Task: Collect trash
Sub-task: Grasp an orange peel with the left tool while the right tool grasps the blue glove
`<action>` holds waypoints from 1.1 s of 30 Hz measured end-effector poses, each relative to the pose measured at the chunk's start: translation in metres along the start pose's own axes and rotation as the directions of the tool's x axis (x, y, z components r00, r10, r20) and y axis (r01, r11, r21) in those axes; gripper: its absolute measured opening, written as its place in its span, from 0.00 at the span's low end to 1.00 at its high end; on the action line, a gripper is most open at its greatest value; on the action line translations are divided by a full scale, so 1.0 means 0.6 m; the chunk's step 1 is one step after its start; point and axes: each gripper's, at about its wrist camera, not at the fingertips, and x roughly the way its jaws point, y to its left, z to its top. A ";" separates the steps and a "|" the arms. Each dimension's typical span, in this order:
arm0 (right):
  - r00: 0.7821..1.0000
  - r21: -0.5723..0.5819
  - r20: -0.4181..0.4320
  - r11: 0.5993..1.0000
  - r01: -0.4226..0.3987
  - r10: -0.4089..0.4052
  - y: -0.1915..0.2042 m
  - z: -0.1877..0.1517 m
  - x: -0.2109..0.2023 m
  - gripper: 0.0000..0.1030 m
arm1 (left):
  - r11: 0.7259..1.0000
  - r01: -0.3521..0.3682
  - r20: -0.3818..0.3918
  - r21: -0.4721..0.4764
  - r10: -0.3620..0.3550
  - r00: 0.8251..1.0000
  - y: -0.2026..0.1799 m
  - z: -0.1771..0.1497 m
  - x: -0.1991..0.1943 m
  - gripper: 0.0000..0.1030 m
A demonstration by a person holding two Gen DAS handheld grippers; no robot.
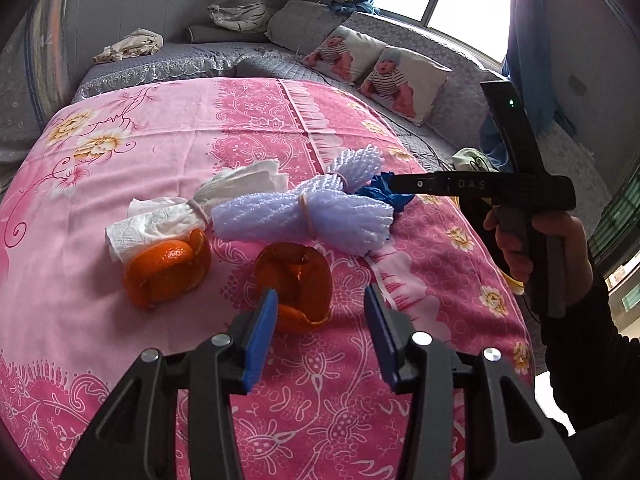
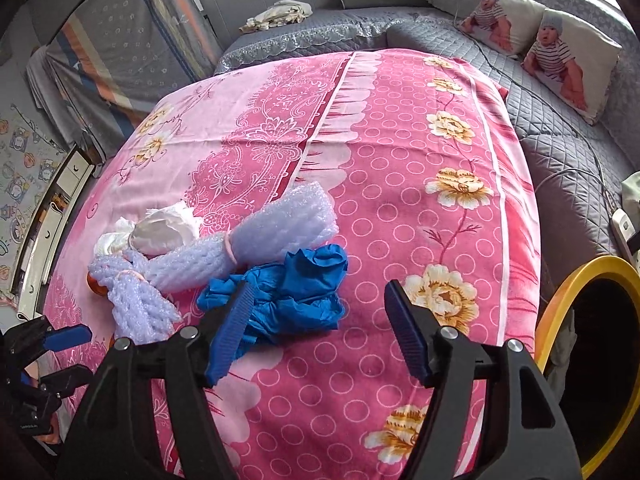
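Hovering over trash on a pink flowered tablecloth (image 2: 400, 152).
Left gripper (image 1: 322, 302) parted, empty, above a curled orange peel (image 1: 294, 270); right gripper (image 2: 320, 300) spread wide, empty, over crumpled blue gloves (image 2: 298, 292), beside lilac foam netting bundles (image 2: 240, 240).

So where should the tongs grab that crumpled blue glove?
Probably the raised, bunched middle of the blue glove, coming down from above with the right tongs, which hang open just in front of it. It is a soft wad lying flat on the pink cloth, so its puffy folds give the fingers something to pinch.
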 end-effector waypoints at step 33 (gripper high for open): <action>0.999 -0.033 -0.047 0.999 -0.013 0.011 0.041 0.004 0.056 0.35 | 0.996 -0.081 -0.085 0.038 0.084 0.993 -0.007 0.018 0.082 0.21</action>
